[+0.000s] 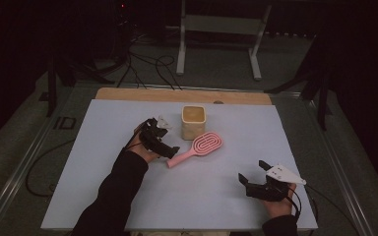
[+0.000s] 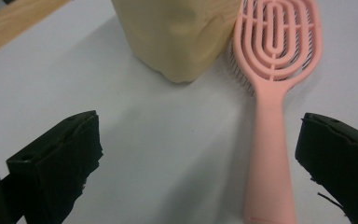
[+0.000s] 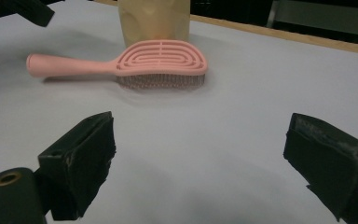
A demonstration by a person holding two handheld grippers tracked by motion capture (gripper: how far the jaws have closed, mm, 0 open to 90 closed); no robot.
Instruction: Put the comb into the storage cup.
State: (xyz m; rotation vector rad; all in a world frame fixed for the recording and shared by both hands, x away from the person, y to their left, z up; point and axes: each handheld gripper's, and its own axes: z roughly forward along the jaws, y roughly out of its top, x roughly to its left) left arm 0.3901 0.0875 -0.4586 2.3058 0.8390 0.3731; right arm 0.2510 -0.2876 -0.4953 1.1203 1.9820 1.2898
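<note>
On white table (image 1: 128,196), pink hairbrush (image 1: 197,147).

Right tool (image 3: 198,163) jaws spread wide, empty; pink hairbrush (image 3: 135,65) ahead, bristles down, beige container (image 3: 154,18) behind.

A beige square container (image 1: 193,122) stands upright on the white table (image 1: 103,187) (wooden far edge).

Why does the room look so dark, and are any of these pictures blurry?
High view: light falls on the white table, the surroundings stay near black. Left gripper view: the pink hairbrush and the beige container look sharp, with soft shadows. Right gripper view: the brush casts a faint shadow; the near jaws look slightly soft.
</note>
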